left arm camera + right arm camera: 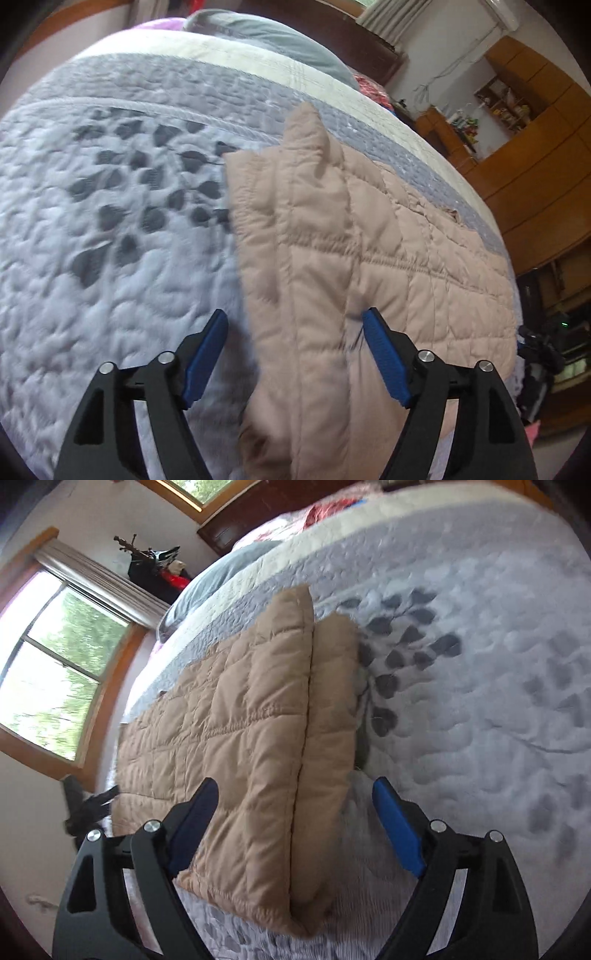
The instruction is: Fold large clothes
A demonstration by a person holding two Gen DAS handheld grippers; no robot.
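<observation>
A tan quilted puffer jacket (332, 236) lies flat on the bed, folded over along one long side. In the left wrist view my left gripper (295, 321) is open above its near edge, empty, its blue pads either side of the folded strip. The jacket also shows in the right wrist view (251, 716), with the folded flap (332, 709) on its right side. My right gripper (295, 794) is open and empty, straddling the jacket's near corner.
The bed carries a pale grey quilted cover (110, 240) with dark leaf patches, and grey pillows (280, 40) at the head. Wooden cabinets and shelves (517, 122) stand beyond one side. A window (55, 672) is on the other side.
</observation>
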